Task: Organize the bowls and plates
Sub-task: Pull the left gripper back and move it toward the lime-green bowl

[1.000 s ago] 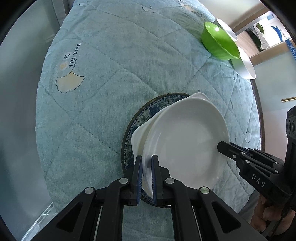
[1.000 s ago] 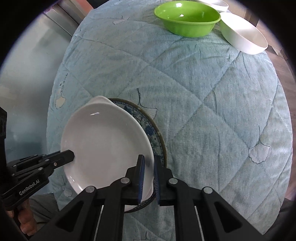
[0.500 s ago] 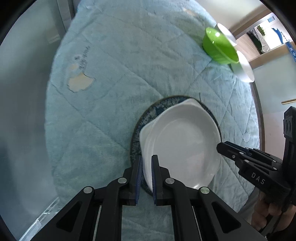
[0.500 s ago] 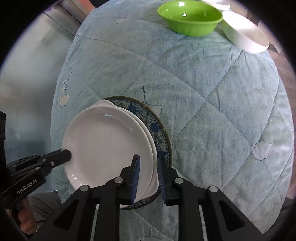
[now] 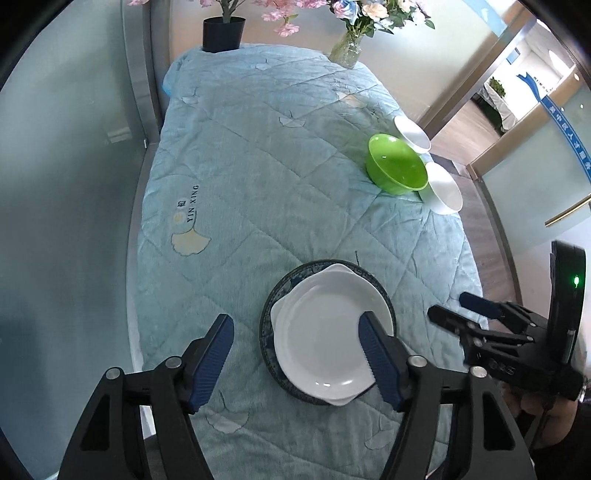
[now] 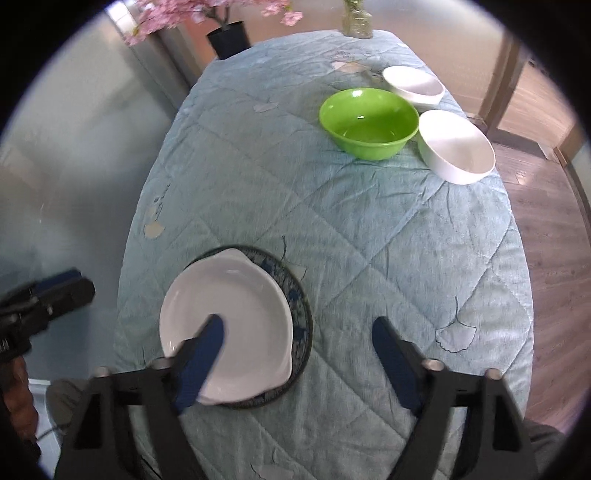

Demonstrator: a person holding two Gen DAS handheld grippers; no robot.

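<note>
A white plate (image 5: 325, 332) (image 6: 232, 317) lies stacked on another white plate, and both rest on a dark blue patterned plate (image 5: 271, 302) (image 6: 299, 295) on the quilted table. My left gripper (image 5: 297, 332) hangs above the stack with its jaws opening and nothing between the pads. My right gripper (image 6: 297, 330) is also above the stack, jaws opening, holding nothing. Each gripper shows in the other's view at the side. A green bowl (image 5: 397, 164) (image 6: 369, 122) sits between two white bowls (image 6: 456, 146) (image 6: 413, 85) at the far right.
A light blue quilt (image 5: 258, 177) (image 6: 369, 240) covers the table. A black flowerpot (image 5: 223, 33) and a glass vase of flowers (image 5: 347, 50) stand at the far end. Wood floor (image 6: 546, 206) lies beyond the right edge.
Both grippers were shut on the rim of the top white plate. They have let go, spread their jaws and risen, leaving the plate on the stack.
</note>
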